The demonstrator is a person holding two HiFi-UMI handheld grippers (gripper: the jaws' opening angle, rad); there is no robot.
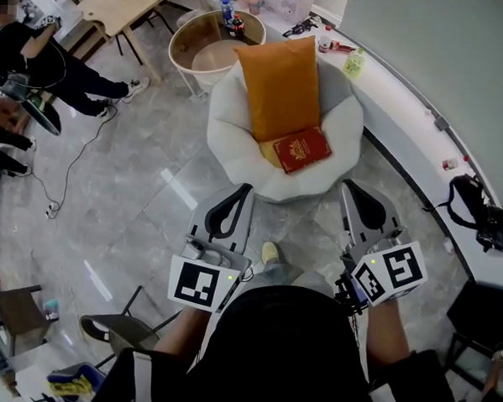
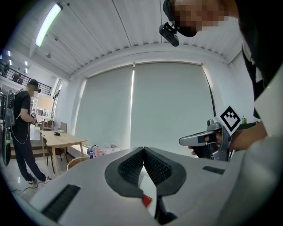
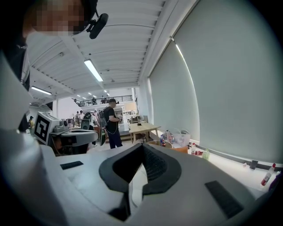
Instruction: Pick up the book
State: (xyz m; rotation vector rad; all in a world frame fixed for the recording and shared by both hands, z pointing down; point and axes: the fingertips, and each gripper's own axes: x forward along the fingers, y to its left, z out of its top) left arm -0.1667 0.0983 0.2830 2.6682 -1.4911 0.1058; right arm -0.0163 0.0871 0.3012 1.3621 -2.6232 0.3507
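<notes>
The flat red book with gold print [image 1: 302, 149] lies on the round white puffy chair [image 1: 230, 128], touching the bottom of a tall orange cushion [image 1: 281, 87]. It is in front of the left gripper [image 1: 244, 190] and a bit to its right, and in front of the right gripper [image 1: 350, 187] to its left. Both grippers have their jaws pressed together with nothing in them.

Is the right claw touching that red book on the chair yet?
Apart. The head view shows the right gripper stopping short of the red book, with a strip of the white chair visible between its closed tip and the book's corner.
</notes>
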